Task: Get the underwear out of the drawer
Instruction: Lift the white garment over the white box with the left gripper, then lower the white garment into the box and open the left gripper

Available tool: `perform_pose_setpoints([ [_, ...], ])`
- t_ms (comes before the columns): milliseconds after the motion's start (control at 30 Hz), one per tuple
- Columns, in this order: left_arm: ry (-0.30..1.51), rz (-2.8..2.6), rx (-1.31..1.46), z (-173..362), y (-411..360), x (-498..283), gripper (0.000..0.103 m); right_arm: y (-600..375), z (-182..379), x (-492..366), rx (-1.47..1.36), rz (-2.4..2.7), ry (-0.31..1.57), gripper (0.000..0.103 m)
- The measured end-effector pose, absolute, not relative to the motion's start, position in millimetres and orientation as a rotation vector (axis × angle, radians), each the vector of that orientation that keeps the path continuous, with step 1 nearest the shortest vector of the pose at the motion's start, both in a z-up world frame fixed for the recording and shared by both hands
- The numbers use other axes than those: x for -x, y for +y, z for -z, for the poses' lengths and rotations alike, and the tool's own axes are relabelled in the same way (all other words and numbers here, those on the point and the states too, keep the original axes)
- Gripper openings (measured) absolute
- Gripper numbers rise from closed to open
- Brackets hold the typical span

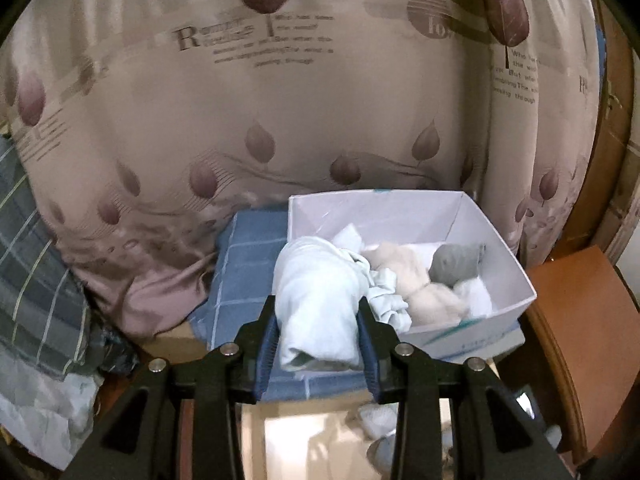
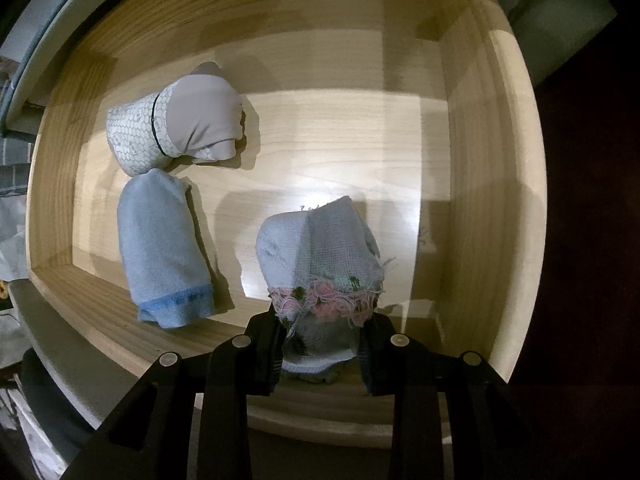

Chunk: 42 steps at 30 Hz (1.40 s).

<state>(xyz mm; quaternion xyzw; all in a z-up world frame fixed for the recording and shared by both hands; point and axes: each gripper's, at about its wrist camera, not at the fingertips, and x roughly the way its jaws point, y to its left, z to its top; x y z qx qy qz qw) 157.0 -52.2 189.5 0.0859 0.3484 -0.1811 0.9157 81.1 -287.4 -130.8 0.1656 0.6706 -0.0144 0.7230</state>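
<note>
The left gripper [image 1: 318, 334] has its jaws clamped on a pale blue roll [image 1: 316, 300] at the white box [image 1: 504, 276] near rim. In the drawer [image 2: 480, 184], the right gripper [image 2: 322, 346] jaws pinch a frayed grey roll [image 2: 320, 256]; bare boards lie rightward, two rolls sit left

A rolled pale blue underwear piece [image 1: 318, 308] is clamped between the pads of the left gripper [image 1: 318, 334] at 6 o'clock. Beyond it, toward 3 o'clock, a white box [image 1: 500, 240] is seen, in which a cream bundle [image 1: 416, 280], a grey bundle [image 1: 456, 266] and white cloth are held. The box is set on a blue checked cloth [image 1: 244, 264]. A leaf-printed curtain [image 1: 280, 120] is spread across 12 o'clock.
</note>
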Motion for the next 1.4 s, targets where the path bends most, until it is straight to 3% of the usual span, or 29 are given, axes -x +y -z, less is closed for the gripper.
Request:
perform_pose_setpoints([
  [633, 0.807, 0.331, -0.394, -120, -128, -213, 0.039, -297, 130, -81, -0.391, 0.006, 1.482, 0.028],
  [1400, 0.748, 0.366, -0.403, -148, -109, -165, 0.042, -293, 127, -85, -0.372, 0.030, 1.495, 0.029],
])
